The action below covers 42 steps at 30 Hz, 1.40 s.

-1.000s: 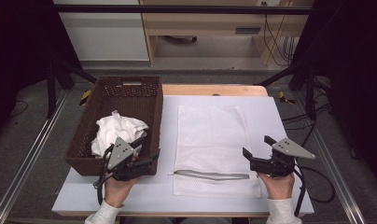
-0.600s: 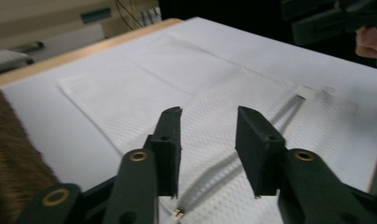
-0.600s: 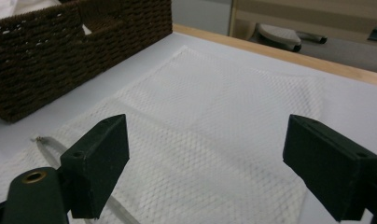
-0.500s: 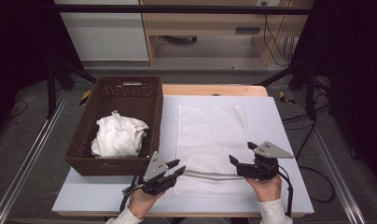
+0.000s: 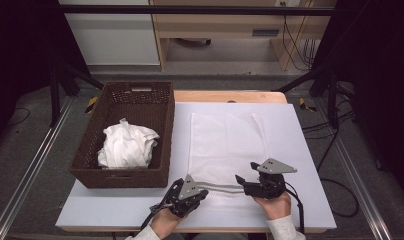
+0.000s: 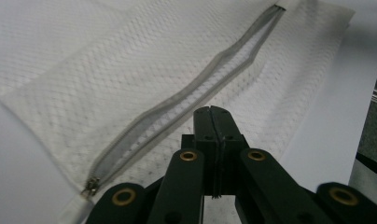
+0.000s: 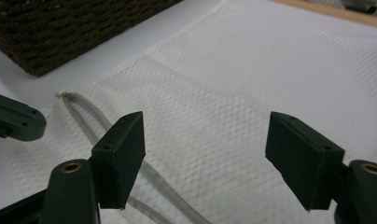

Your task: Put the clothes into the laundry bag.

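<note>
Now, step: opening the mesh bag (image 5: 225, 150) at the table's (image 5: 300, 150) near edge (a judgement).
Left gripper (image 5: 200, 192): jaws just closed, nothing visibly between them, by the zipper (image 6: 186, 100).
Right gripper (image 7: 205, 154): jaws closing, apart over the mesh.
Tip: pinch mesh beside the zipper pull (image 6: 90, 185); pull level.
Basket (image 5: 90, 170): left edge, holding cloth (image 5: 126, 145).

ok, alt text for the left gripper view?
The left gripper's two black jaws are shut together just over a white mesh laundry bag lying flat on a white table. The bag's grey zipper runs diagonally past the jaw tips, its metal pull at lower left.
</note>
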Each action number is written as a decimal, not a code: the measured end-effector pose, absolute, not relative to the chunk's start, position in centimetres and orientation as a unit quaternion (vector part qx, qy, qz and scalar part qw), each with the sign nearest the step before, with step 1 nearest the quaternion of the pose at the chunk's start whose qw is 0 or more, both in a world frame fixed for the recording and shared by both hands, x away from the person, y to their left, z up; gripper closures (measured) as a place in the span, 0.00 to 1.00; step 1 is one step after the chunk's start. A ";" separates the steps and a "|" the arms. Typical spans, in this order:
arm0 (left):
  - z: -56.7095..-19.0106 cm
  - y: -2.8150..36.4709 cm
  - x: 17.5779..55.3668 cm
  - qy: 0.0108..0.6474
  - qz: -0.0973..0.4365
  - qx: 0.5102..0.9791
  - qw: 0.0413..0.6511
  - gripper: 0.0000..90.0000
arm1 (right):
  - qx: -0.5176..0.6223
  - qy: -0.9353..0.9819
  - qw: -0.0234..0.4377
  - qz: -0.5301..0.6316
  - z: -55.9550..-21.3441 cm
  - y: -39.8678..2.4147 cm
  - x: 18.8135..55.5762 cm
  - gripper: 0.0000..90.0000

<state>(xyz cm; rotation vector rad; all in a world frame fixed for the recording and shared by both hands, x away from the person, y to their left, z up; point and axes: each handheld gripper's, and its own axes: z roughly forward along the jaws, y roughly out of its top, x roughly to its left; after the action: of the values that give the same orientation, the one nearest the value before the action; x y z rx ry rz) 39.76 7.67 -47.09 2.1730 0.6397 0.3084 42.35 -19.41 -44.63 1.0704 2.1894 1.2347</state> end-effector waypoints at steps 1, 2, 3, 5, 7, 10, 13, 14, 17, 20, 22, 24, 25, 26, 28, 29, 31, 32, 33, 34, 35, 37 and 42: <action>-47.3 7.6 39.8 0.253 0.122 0.867 0.412 0.99 | 0.381 0.789 0.202 0.437 -44.9 -19.1 42.4 0.35; -47.7 7.3 39.7 0.251 0.118 0.871 0.406 0.99 | 0.377 0.795 0.195 0.432 -45.4 -18.7 42.4 0.38; -47.9 7.2 39.7 0.249 0.117 0.873 0.402 0.99 | 0.376 0.799 0.190 0.430 -45.7 -18.5 42.5 0.39; -48.1 7.1 39.7 0.249 0.117 0.875 0.398 0.99 | 0.372 0.805 0.185 0.423 -46.0 -18.2 42.5 0.41; -48.3 6.9 39.7 0.248 0.114 0.877 0.395 0.99 | 0.365 0.818 0.180 0.407 -46.6 -17.7 42.6 0.47; -48.4 6.8 39.4 0.241 0.122 0.880 0.391 0.99 | 0.357 0.831 0.170 0.393 -47.2 -17.4 42.7 0.54; -48.4 6.8 39.4 0.242 0.122 0.879 0.391 0.99 | 0.355 0.836 0.163 0.385 -47.5 -17.2 42.7 0.59; -48.4 6.8 39.4 0.242 0.122 0.880 0.391 0.99 | 0.351 0.840 0.161 0.382 -47.6 -17.1 42.7 0.61; -48.4 6.8 39.4 0.241 0.123 0.879 0.393 0.99 | 0.348 0.847 0.160 0.370 -48.0 -16.9 42.8 0.68; -48.4 6.8 39.5 0.242 0.121 0.879 0.392 0.99 | 0.350 0.847 0.160 0.367 -48.2 -16.9 43.1 0.77; -48.4 6.8 39.5 0.243 0.121 0.879 0.391 0.99 | 0.349 0.847 0.162 0.367 -48.3 -16.9 43.2 0.79; -48.3 6.7 39.4 0.243 0.123 0.880 0.390 0.99 | 0.353 0.845 0.164 0.366 -48.3 -16.9 43.3 0.85; -48.3 6.7 39.4 0.243 0.123 0.880 0.390 0.99 | 0.354 0.845 0.165 0.365 -48.3 -17.0 43.4 0.88; -48.3 6.6 39.6 0.242 0.120 0.881 0.389 0.98 | 0.361 0.843 0.161 0.364 -48.2 -17.1 43.6 0.92; -48.0 6.5 39.8 0.242 0.121 0.882 0.386 0.96 | 0.366 0.842 0.157 0.363 -48.1 -17.2 43.8 0.96; -48.0 6.5 39.8 0.242 0.121 0.882 0.386 0.94 | 0.366 0.842 0.157 0.363 -48.1 -17.2 43.8 0.96; -47.4 6.4 40.2 0.234 0.131 0.882 0.388 0.90 | 0.368 0.842 0.152 0.365 -48.1 -17.3 43.9 0.98; -47.0 6.3 40.5 0.232 0.139 0.881 0.388 0.88 | 0.369 0.841 0.150 0.365 -48.1 -17.3 44.0 0.98; -46.6 6.2 40.8 0.231 0.146 0.878 0.392 0.88 | 0.369 0.841 0.150 0.365 -48.1 -17.3 44.0 0.98; -46.1 6.1 41.2 0.234 0.150 0.874 0.398 0.81 | 0.370 0.842 0.154 0.363 -48.0 -17.3 44.0 0.98; -45.8 5.9 41.6 0.237 0.156 0.870 0.404 0.81 | 0.370 0.842 0.154 0.363 -48.0 -17.3 44.0 0.98; -45.5 5.2 42.7 0.241 0.164 0.868 0.402 0.72 | 0.366 0.841 0.156 0.365 -47.8 -17.3 44.0 0.98; -46.2 3.0 44.6 0.235 0.173 0.874 0.389 0.60 | 0.360 0.831 0.168 0.388 -46.9 -17.6 43.8 0.99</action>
<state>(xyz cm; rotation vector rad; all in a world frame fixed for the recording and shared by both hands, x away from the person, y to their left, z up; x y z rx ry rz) 44.57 3.05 -46.16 2.2214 0.5967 0.4398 43.79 -17.57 -46.87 1.0246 2.3638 1.1044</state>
